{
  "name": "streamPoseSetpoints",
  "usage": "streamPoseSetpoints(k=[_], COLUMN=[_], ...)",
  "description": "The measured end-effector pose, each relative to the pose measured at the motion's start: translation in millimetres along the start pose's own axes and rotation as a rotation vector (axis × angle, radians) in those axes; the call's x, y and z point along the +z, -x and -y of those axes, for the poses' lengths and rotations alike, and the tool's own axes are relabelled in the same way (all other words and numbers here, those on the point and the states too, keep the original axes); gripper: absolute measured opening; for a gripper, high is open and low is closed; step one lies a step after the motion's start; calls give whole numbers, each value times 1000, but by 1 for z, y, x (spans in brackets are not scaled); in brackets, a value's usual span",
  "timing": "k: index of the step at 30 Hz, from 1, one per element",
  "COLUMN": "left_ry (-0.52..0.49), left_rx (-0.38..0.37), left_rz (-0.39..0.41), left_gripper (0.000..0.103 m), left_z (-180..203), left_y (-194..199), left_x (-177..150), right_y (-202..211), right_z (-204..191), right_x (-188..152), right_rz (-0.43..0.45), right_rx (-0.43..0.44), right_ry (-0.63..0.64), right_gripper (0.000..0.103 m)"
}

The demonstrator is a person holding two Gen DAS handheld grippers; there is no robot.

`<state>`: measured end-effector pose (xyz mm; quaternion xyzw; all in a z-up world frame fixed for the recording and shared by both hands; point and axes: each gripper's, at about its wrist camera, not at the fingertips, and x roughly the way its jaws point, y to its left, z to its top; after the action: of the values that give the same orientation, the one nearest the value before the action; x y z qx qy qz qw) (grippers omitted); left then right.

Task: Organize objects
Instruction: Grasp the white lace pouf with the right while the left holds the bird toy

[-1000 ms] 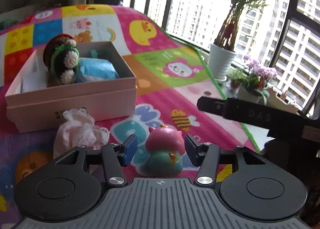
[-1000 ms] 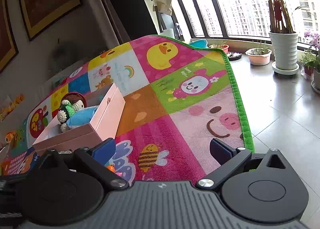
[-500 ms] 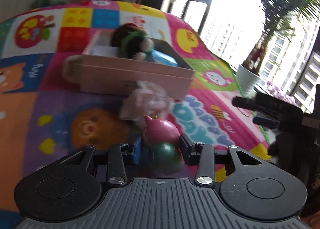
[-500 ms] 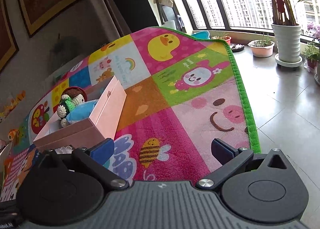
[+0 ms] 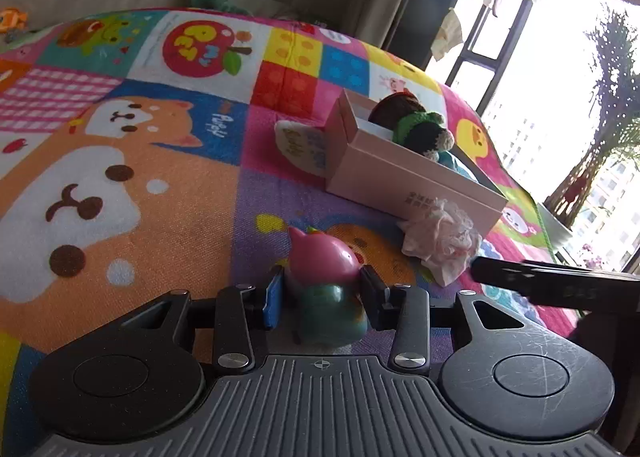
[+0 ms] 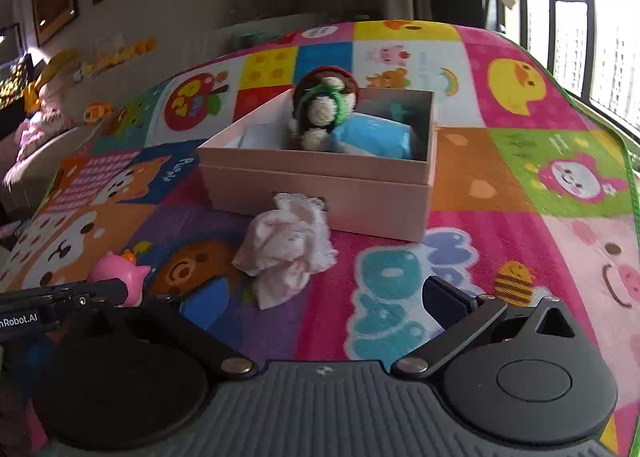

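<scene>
My left gripper (image 5: pixel 322 297) is shut on a small toy figure (image 5: pixel 320 261) with a pink head and a teal body, held just above the colourful play mat (image 5: pixel 120 177). The toy's pink head (image 6: pixel 120 273) also shows at the left of the right wrist view. To the right stands an open pink box (image 5: pixel 400 177) holding a crochet doll (image 5: pixel 420 129). In the right wrist view the box (image 6: pixel 320 193) is straight ahead, with the doll (image 6: pixel 324 113) and a blue packet (image 6: pixel 376 137) inside. My right gripper (image 6: pixel 324 301) is open and holds nothing. A crumpled pink-white cloth (image 6: pixel 288 245) lies just beyond it.
The cloth (image 5: pixel 440 237) rests against the box's near side. The mat's green edge (image 6: pixel 632 177) runs along the right, with windows and a potted plant (image 5: pixel 600 161) beyond it. Plush toys (image 6: pixel 44 97) sit on a sofa at the back left. The right gripper's black bar (image 5: pixel 560 289) crosses the left wrist view.
The left jaws closed on the toy and carried it to the left, away from the box, rolling as they went. The right gripper swung round to face the box and cloth.
</scene>
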<state>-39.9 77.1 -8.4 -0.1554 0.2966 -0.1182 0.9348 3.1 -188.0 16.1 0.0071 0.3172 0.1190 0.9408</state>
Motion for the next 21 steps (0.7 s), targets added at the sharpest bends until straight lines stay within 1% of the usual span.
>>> streamPoseSetpoints(k=[2,3,4,5,6,7,8,9,10,12,17,20,21], left_ry=[17,25,30,33,35,36,36,37,38,42,60,59,59], left_rx=[-10,-15,-18,-21,-22,-23,-23,-23,-24,-27,-39,-38,-38], left_rz=[-1,-1,-1,0,0,0,0,0,0,-1,-1,-1,-1], left_gripper=[45,45,45,45,45,45,45,45,45,45,45,45,45], left_z=[-3,-5,-6,-7,-7,-7,-7,-8,-7,-8,-11,-11,-11], left_y=[0,0,0,1,1,1,1,1,0,0,1,1,1], left_x=[-1,-1,-1,-2,-2,-2,-2,-2,-2,-2,-2,-2,-2], right_y=[-10,-14,-19,-24,-29,-33,-37,-39,-38,-30,4,23,29], right_z=[-16,-21,-26,-31,-34,-37,-39,-40,-41,-43,-46,-42,-39], right_x=[4,5,6,7,8,10,11,12,13,13,0,-9,-11], right_rz=[-10,-16,-23,-35,-46,-54,-66,-78,-81,-98,-129,-149,-152], right_rx=[-6,-10,-15,-19,-23,-26,-28,-20,-4,32,143,181,183], right_ry=[56,82,107,132,149,160,170,173,169,183,239,277,287], right_gripper=[103,101,94,89,81,69,61,46,36,27,26,26,28])
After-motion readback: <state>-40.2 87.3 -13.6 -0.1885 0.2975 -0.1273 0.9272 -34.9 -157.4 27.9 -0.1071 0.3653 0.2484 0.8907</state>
